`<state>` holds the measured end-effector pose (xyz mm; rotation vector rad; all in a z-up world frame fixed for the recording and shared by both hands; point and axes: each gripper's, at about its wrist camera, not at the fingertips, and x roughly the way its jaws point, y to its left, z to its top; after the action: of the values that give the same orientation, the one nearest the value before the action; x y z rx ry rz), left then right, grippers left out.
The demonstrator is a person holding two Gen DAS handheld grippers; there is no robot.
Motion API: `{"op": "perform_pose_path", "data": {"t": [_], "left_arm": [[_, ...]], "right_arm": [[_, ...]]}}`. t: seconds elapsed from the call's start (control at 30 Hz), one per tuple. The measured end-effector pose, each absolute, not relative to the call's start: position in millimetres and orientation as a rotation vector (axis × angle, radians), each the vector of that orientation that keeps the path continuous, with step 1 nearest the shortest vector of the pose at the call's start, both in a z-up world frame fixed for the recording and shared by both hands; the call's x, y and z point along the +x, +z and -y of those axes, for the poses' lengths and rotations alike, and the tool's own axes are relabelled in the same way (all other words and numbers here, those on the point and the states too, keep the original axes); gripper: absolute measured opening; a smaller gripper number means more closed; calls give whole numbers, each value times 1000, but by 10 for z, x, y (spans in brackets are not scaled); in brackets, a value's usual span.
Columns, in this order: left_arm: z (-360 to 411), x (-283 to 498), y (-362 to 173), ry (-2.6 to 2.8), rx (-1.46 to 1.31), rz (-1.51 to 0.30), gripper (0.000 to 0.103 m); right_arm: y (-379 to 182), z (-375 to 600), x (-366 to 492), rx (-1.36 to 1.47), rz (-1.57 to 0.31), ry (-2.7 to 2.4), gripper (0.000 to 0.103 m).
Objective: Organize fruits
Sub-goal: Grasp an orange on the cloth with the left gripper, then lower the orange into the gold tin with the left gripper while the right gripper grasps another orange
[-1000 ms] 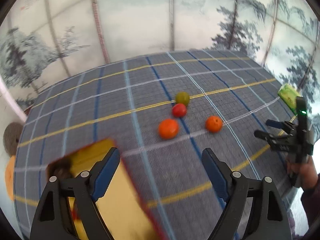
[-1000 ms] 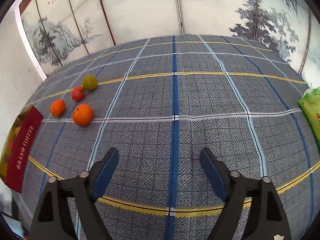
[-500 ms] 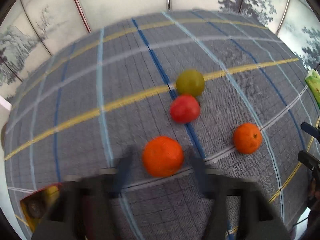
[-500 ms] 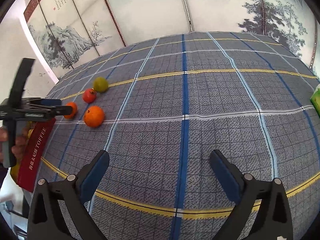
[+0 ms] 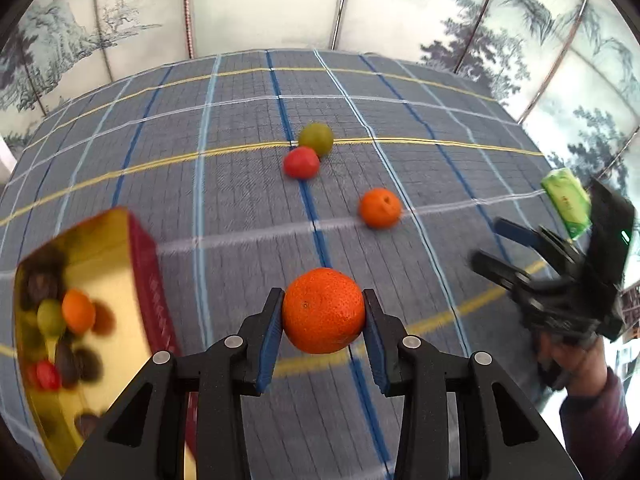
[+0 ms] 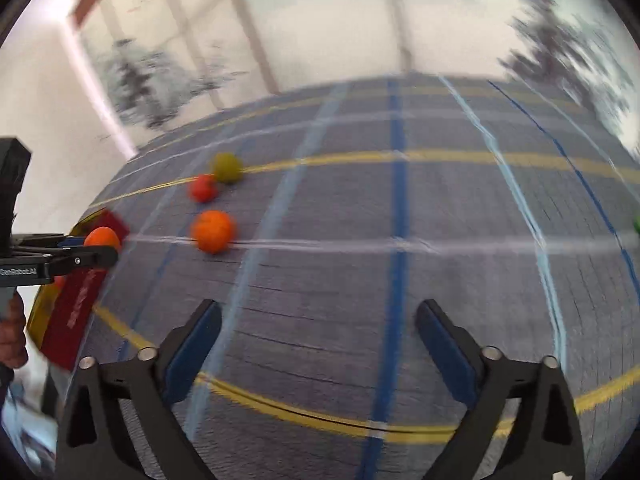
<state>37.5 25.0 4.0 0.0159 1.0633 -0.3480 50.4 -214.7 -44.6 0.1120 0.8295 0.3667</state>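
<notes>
My left gripper [image 5: 324, 316] pinches the large orange [image 5: 323, 310] between its blue pads, lifted clear of the plaid cloth [image 5: 240, 184]; at nine o'clock from it sits the gold-lined red tin [image 5: 132, 264], open, with small fruits and dark pieces blurred inside; at one o'clock, farther out, a smaller orange [image 5: 379, 207] lies on the cloth; beyond it at twelve o'clock a red fruit [image 5: 301, 162] touches a green fruit [image 5: 316, 139]; a green packet [image 5: 566, 198] lies at two o'clock by the cloth's edge. My right gripper [image 6: 318, 340] hangs spread wide over bare cloth, holding nothing; from its camera the loose orange sits at eleven o'clock.
</notes>
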Motion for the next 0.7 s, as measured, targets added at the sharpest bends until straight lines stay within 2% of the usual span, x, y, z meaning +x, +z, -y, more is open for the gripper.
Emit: {"op": "perform_pose_path", "data": {"t": [0.1, 0.4, 0.43, 0.47, 0.53, 0.7], "left_arm": [[-398, 157, 146, -338, -27, -1056, 39], [-1049, -359, 362, -195, -80, -994, 39], [-1166, -425, 370, -173, -90, -992, 39], [-1254, -475, 367, -156, -95, -990, 39], [-1434, -563, 347, -109, -95, -988, 39], [-1860, -698, 208, -28, -147, -1000, 39]], "right_arm": [[-363, 1857, 616, 50, -825, 463, 73], [-500, 1273, 1135, -86, -891, 491, 67], [-538, 1256, 1172, -93, -908, 484, 63], [-591, 1237, 1212, -98, -937, 478, 50], [-595, 1216, 1197, -102, -941, 493, 34], [-570, 1275, 990, -58, -916, 466, 32]]}}
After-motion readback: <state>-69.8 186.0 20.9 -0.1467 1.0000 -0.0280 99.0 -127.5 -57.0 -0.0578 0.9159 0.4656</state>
